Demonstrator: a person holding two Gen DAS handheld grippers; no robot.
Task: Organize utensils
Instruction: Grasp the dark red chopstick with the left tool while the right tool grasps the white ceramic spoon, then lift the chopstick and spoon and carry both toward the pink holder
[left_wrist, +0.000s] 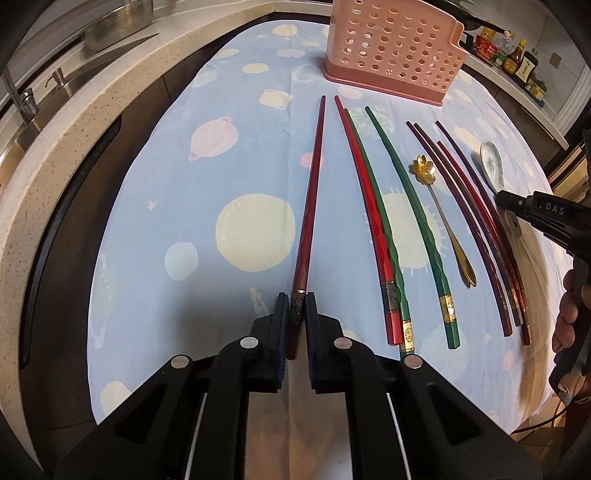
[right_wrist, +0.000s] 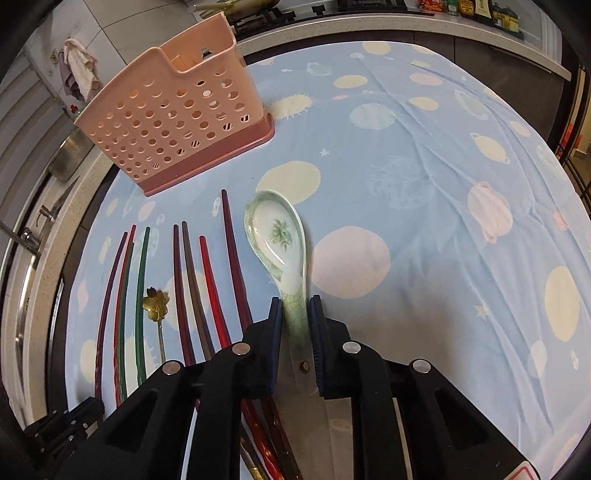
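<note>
OK, surroundings first: pink perforated utensil holder (left_wrist: 393, 51) stands upright at the far end of the blue planet-print tablecloth (left_wrist: 229, 155), well apart from the utensils, nothing between. A steel sink and faucet (left_wrist: 22, 99) sit on the counter to the left; sauce bottles (left_wrist: 513, 55) on the counter far right.

Lying side by side on the cloth: red chopstick (left_wrist: 369, 218) touching a green chopstick (left_wrist: 376, 221), second green chopstick (left_wrist: 410, 221), gold flower-head spoon (left_wrist: 443, 221), then a bunch of dark maroon chopsticks (left_wrist: 476, 236).

Left gripper (left_wrist: 296, 306) is clenched on a dark red chopstick (left_wrist: 310, 199) at its banded butt end; the stick points toward the holder.

Right gripper (right_wrist: 295, 314) has its jaws around the crackle-glazed handle of the ceramic soup spoon (right_wrist: 275, 232), small gaps both sides, not clamped. Spoon lies bowl-up, green leaf motif inside, just beside the maroon sticks.
</note>
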